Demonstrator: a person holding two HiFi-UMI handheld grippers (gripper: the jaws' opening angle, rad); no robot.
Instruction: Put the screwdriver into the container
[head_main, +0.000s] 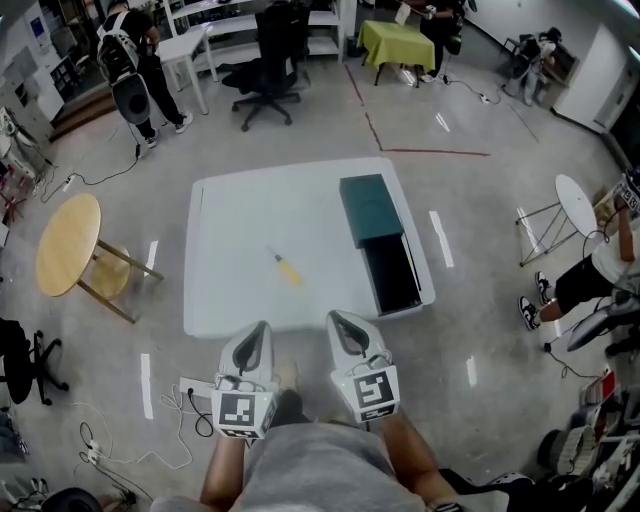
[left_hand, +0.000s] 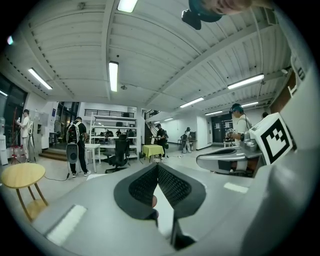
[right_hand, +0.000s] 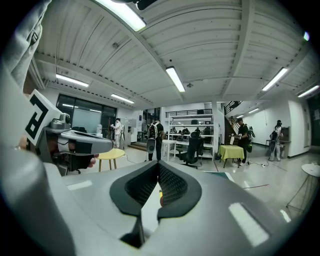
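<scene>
Slim yellow-handled screwdriver (head_main: 288, 268) lies on table (head_main: 240, 215); left gripper (head_main: 263, 326) and right gripper (head_main: 334, 317) fingers (right_hand: 175, 186) closed.

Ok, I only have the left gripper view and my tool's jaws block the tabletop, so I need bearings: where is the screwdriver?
Observer: The head view shows the screwdriver lying alone on the white table, ahead of the left tool, with its yellow handle toward you.
Operator: And the container?
Observer: The container sits along the table's right side. Its nearer part is open and dark inside.
Operator: Is the right tool carrying anything?
Observer: No. The right tool is shut and empty, beside the left one at the table's near edge.
</scene>
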